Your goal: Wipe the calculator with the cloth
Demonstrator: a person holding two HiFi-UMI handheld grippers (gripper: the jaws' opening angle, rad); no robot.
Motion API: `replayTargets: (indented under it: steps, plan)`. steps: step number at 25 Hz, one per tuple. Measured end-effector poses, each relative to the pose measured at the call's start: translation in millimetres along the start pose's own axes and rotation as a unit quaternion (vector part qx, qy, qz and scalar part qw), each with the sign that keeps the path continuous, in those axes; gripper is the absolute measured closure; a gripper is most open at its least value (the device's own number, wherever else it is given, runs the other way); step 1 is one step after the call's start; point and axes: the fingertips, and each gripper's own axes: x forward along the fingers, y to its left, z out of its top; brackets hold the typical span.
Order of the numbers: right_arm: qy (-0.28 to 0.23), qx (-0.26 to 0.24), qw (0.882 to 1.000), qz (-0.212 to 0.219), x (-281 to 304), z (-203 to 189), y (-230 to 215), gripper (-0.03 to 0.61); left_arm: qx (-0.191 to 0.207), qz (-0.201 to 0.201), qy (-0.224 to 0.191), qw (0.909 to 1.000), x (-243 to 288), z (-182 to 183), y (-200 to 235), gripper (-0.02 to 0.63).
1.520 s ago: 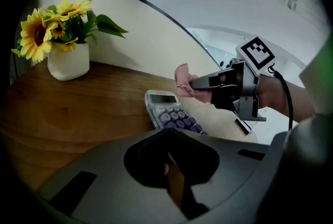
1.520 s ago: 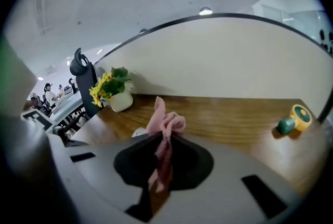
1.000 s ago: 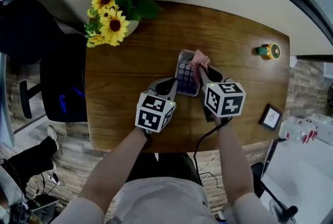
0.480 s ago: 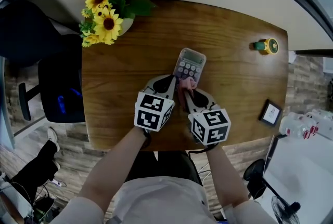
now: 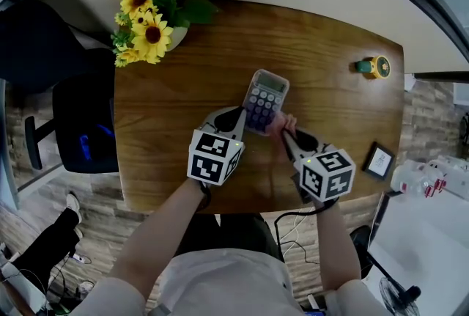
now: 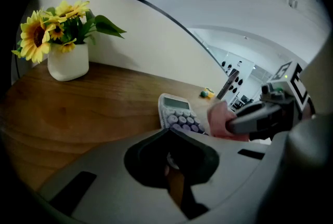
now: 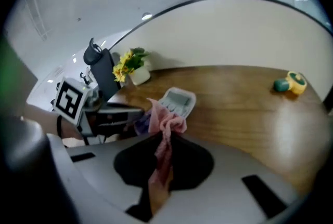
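Midway through the wipe, by the look of it. Pinching the pink cloth (image 5: pixel 281 123) tight in the jaws of the right gripper (image 5: pixel 288 137), with the bunched end at the near right corner of the calculator (image 5: pixel 265 97), touching it or just off its edge. Steadying that calculator, flat in the middle of the table (image 5: pixel 176 124) with the display turned away, with the left gripper (image 5: pixel 239 121): jaws drawn close together, only a slit between them, tips at the near left corner. Pinching the casing or merely pressing on it: cannot tell. Next, probably: carrying the cloth up over the keys toward the display, pressing lightly enough not to shove the calculator out from under the left tips. From the head view alone: both grippers flanking the calculator's near end. From the right gripper view alone: the cloth's tail running down between the jaws, a firm hold. From the left gripper view alone: the white vase of sunflowers (image 6: pixel 67 62) side-on, and the cloth bulging beyond the right jaws beside the keys.
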Motion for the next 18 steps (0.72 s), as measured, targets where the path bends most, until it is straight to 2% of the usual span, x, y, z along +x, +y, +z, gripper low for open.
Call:
replayTargets:
  steps: [4,7,10,13,15,18]
  plan:
    - [-0.087,0.020,0.994,-0.067,-6.6,62.8,-48.3,0.543,-0.001,0.000,0.001,1.0000,0.0,-0.3,-0.7,0.611]
    - [-0.124,0.039,0.988,-0.082,9.1,90.9,-57.5,0.542,-0.001,0.000,0.000,1.0000,0.4,0.4,-0.6,0.612]
    - [-0.114,0.038,0.989,-0.082,37.0,92.2,-46.2,0.543,0.000,0.001,-0.001,1.0000,0.5,0.1,-0.4,0.612]
    - [-0.087,0.024,0.993,-0.073,56.8,76.9,-26.3,0.543,0.001,0.002,-0.003,1.0000,0.3,0.5,-1.0,0.612]
    - [-0.088,0.021,0.994,-0.064,59.6,69.9,-13.2,0.543,0.004,0.004,-0.005,1.0000,0.0,0.9,-1.1,0.612]
    - [-0.075,0.011,0.997,-0.029,58.1,60.6,9.9,0.543,0.010,0.011,-0.009,0.9998,-0.3,0.7,-0.4,0.612]
